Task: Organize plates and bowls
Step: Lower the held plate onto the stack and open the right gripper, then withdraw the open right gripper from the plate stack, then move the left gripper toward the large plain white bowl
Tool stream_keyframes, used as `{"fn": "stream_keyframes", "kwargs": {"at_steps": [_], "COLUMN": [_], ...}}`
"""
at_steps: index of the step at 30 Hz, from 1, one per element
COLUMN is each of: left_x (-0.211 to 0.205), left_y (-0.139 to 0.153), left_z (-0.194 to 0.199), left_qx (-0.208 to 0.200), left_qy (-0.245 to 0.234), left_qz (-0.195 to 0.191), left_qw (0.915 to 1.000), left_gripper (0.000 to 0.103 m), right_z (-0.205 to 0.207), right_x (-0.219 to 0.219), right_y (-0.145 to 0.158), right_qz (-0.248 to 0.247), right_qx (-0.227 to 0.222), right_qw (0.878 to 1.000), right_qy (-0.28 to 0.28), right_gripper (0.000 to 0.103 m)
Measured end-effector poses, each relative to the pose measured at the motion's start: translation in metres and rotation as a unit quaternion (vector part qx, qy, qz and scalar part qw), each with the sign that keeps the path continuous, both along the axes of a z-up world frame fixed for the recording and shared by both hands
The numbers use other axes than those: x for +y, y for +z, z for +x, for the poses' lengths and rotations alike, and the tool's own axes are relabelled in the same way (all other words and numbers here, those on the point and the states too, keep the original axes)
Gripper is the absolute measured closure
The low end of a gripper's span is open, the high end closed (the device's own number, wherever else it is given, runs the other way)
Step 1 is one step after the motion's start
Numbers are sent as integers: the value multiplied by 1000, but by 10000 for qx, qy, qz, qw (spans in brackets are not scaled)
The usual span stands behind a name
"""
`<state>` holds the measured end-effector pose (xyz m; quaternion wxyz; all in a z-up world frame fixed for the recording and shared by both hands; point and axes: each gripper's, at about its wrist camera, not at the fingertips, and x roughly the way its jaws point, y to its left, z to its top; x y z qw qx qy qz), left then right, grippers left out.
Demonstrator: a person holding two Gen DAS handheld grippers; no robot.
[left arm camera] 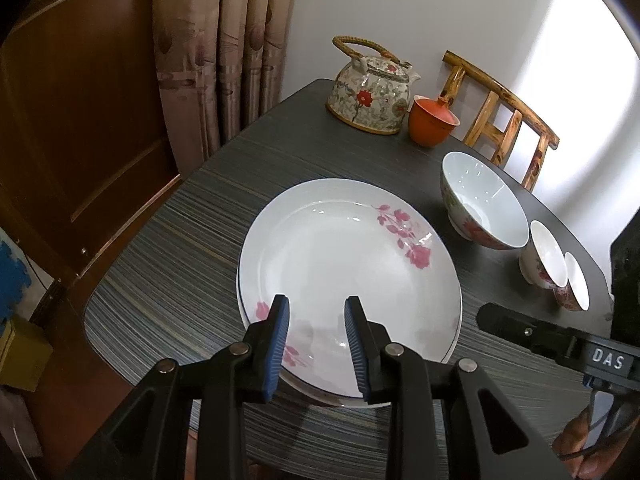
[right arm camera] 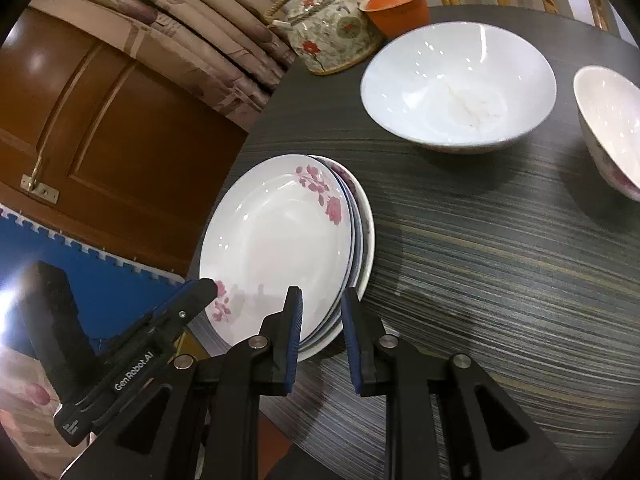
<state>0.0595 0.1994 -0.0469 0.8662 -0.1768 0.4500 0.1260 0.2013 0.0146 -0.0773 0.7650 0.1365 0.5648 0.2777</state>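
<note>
We have the glossy, rose-printed plate stack (left arm camera: 348, 276) on the striped table (left arm camera: 168, 264), seemingly done; bowls come next, we judge; our left gripper (left arm camera: 316, 344) and right gripper (right arm camera: 320, 332) both gape empty over its near rim; the large bowl (right arm camera: 458, 84), smooth and deep, needs a rim pinch.

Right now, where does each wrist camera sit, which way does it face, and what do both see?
Left wrist: above the table's near edge, facing the plate stack; open left gripper in view, right gripper's finger at right.
Right wrist: right of the stack, facing the large bowl; open right gripper, left gripper's finger at left.
Shared: plates, large bowl, teapot.
</note>
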Motion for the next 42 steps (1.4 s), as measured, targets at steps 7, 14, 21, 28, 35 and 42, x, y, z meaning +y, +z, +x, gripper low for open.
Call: {"fn": "stream_keyframes", "kwargs": {"at_steps": [7,14,21,28,35,42], "left_x": [-3,-10,-27,-51,-72,-88], "left_y": [-1,-5,-4,0,10,13], "left_z": [1,3,3,8,30,67], "left_qx": [-2,52,75,175,168,197], "left_qy": [-66,-199,-414,-722,-1041,-1332], "left_qz": [-19,42,365,702,989,1292], "left_qw": [10000,9998,9984,9948,9895,9824], "left_gripper": [74,74,74,74,74,74], "right_z": [-12,-21,-30,-31,-19,0], "right_x": [-11,-52,-91,-115,-119,-122], "right_y": [7,-17,-29,-28,-9,6], "right_qz": [87,210,319,439,611,844], "right_qx": [-225,62,178,190,28,-78], "right_qw": [9997,9981,9940,9903,9893,9844], "right_qy": [-83,-582,-1031,-1304,-1326,-1542], "right_gripper": [82,79,68,63,62,46]}}
